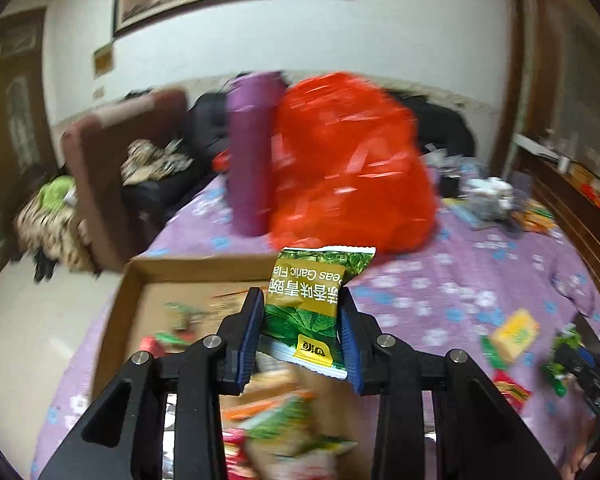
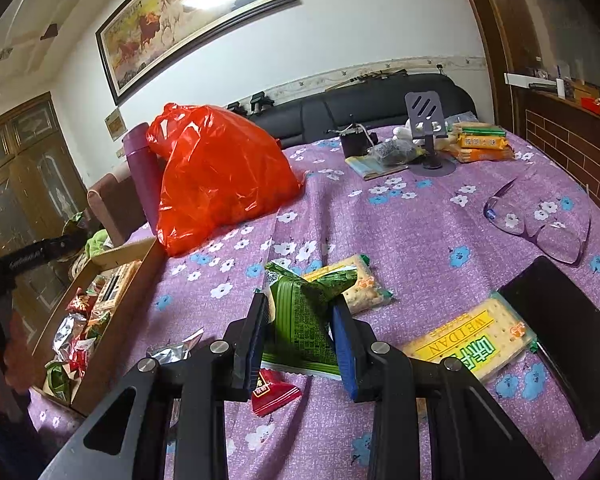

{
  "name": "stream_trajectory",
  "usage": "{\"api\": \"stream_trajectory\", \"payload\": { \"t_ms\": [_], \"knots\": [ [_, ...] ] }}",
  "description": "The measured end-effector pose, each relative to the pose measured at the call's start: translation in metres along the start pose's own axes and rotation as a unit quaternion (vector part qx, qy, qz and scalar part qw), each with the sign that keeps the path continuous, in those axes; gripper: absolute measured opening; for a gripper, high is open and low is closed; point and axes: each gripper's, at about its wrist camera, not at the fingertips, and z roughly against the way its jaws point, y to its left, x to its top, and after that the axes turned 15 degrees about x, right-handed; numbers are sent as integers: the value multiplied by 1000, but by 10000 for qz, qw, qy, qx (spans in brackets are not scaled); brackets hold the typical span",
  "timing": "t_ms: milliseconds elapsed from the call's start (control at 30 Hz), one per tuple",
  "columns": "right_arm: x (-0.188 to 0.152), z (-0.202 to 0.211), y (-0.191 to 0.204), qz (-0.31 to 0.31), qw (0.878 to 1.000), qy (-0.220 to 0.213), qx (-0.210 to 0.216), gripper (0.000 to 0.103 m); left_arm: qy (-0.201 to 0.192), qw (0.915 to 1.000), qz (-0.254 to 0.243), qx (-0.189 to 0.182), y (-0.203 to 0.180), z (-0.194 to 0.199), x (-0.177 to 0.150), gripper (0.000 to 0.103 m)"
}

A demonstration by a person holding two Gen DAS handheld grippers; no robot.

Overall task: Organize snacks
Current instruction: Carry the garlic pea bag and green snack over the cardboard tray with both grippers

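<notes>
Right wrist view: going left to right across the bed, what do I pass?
Cardboard box → red plastic bag → green packet in the right gripper → yellow Weidan cracker pack → black phone.

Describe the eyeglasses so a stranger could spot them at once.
Start at the big red bag on the purple cloth, then look far right. The eyeglasses lie beyond the black phone: the only clear, see-through thing among printed snack packs.
</notes>
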Motion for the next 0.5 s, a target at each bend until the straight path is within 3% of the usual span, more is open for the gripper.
{"api": "stream_trajectory", "payload": {
  "t_ms": [100,200,333,500],
  "knots": [
    [1,-2,-1,-147,9999,-2,51,34,389,9985,302,236,36,-26,4,35],
    [5,-3,9,-418,9984,-13,384,34,674,9948,474,601,60,-50,4,35],
    [18,-22,57,-318,9951,298,883,34,1323,9854,870,622,89,-86,-4,35],
    [36,-78,114,-243,9867,851,1360,35,1549,9804,993,699,96,-98,-9,35]
  ]
}}
